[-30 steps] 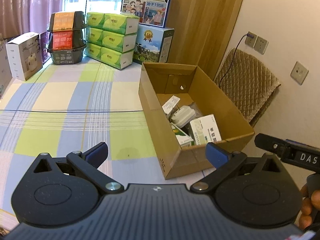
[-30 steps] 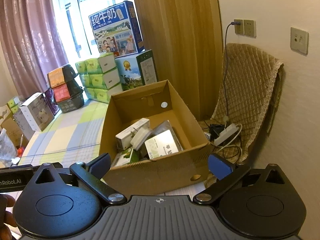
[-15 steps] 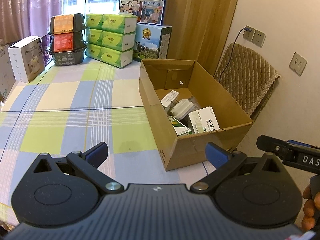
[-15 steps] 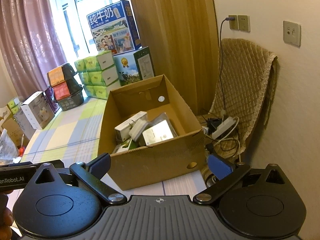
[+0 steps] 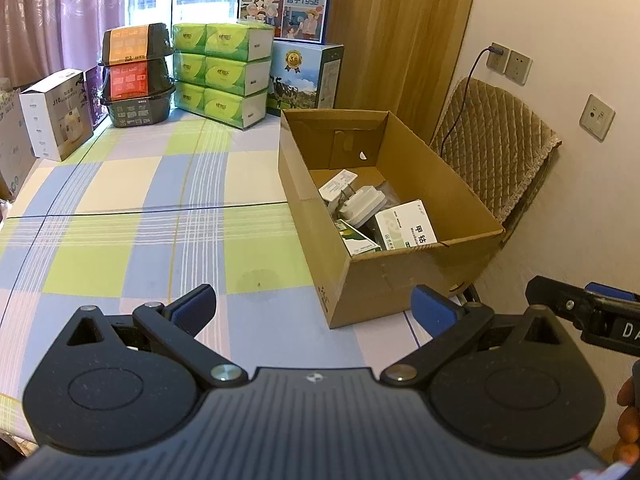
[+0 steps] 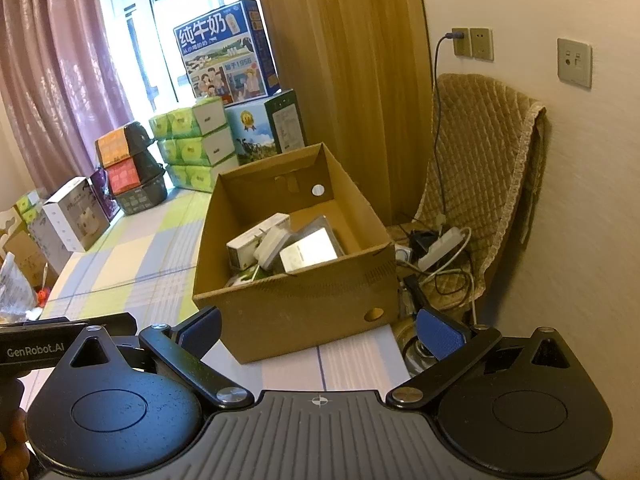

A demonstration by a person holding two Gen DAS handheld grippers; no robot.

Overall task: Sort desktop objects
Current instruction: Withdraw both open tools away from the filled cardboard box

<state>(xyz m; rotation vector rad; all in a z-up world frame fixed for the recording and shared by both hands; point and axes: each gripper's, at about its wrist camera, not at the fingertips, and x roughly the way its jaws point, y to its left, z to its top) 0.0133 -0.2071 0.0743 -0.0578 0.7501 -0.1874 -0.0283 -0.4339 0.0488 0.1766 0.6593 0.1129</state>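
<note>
1. The left hand-held gripper (image 5: pixel 314 306) is held above the near edge of the checked-cloth counter (image 5: pixel 132 216). Its blue-padded jaws are spread wide and nothing is held between them.
2. The right hand-held gripper (image 6: pixel 319 328) is held at the near right corner of the counter. Its jaws are likewise spread wide and empty.
3. The open brown cardboard box (image 5: pixel 404 276) is found ahead of both grippers, on the right side of the counter. It lies ahead and to the right of the left gripper, and almost straight ahead of the right gripper, just past its jaws.
4. The box's long axis runs away from the grippers, with a short wall facing them. The right gripper is judged the nearer of the two.
5. Inside the box, a white and green printed carton (image 5: pixel 406 232), a white plastic plug-like item (image 5: pixel 362 206) and further small cartons are seen, piled loosely and touching one another.
6. The open stretch of counter left of the box carries no loose items. The sorting is therefore judged nearly or fully done.
7. At the far edge, stacked green tissue packs (image 5: pixel 222 72) and blue milk cartons (image 5: pixel 306 74) are ranged along the window.
</note>
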